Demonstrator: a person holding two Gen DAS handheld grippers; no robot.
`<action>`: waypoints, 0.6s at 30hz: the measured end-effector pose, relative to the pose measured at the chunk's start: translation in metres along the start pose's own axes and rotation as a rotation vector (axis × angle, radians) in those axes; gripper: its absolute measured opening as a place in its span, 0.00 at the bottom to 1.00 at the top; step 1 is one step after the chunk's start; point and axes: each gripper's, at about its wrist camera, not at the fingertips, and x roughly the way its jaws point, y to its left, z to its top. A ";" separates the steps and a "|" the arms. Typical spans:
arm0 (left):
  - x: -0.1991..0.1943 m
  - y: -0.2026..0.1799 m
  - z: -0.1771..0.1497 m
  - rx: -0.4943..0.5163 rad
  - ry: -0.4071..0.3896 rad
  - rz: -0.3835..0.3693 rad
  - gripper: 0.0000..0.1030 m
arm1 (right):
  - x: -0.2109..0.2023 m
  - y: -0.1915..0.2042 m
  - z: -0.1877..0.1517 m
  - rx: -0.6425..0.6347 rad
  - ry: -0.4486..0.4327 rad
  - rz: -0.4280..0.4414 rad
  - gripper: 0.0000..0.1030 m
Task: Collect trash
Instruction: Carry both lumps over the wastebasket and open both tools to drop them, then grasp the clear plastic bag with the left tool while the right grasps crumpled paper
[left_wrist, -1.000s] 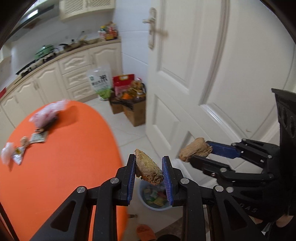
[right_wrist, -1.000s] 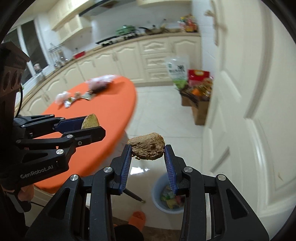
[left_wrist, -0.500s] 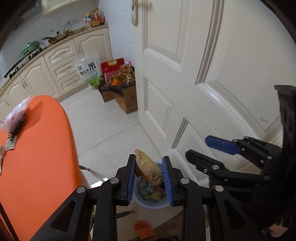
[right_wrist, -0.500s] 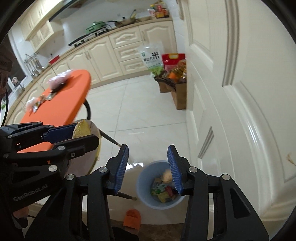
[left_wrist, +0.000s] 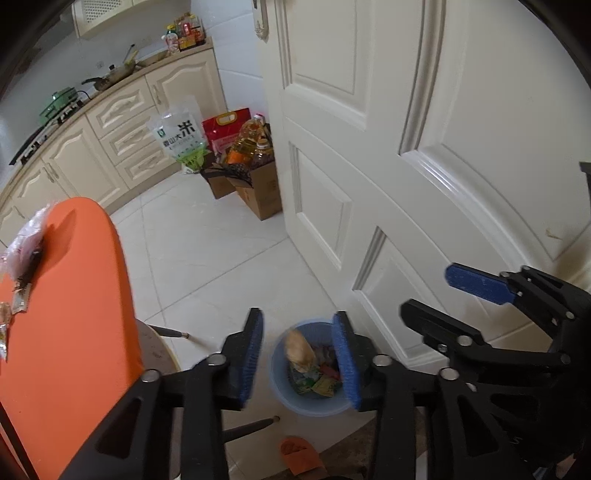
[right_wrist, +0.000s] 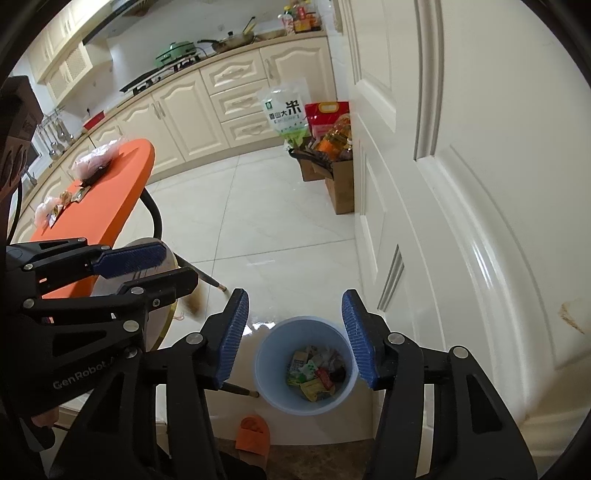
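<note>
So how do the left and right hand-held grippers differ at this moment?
The left hand-held gripper has a blurred brown scrap dropping between its fingers toward the blue bin; the right hand-held gripper frames only the bin. The left sits nearer the orange table, the right nearer the door. Both are open and hold nothing.

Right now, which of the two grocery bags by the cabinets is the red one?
The red bag nearest the door; the white rice bag with green print stands on its cabinet side.

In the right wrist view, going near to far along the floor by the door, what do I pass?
Orange slipper → blue trash bin → cardboard boxes of bottles → white rice bag → cream cabinets.
</note>
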 end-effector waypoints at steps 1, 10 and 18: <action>-0.002 0.000 -0.002 0.002 -0.004 0.011 0.48 | -0.002 -0.001 0.000 0.001 -0.003 -0.002 0.49; -0.036 0.007 -0.018 -0.019 -0.068 0.039 0.57 | -0.032 0.013 0.004 -0.011 -0.044 0.015 0.54; -0.100 0.051 -0.048 -0.072 -0.180 0.097 0.68 | -0.067 0.067 0.021 -0.078 -0.116 0.051 0.60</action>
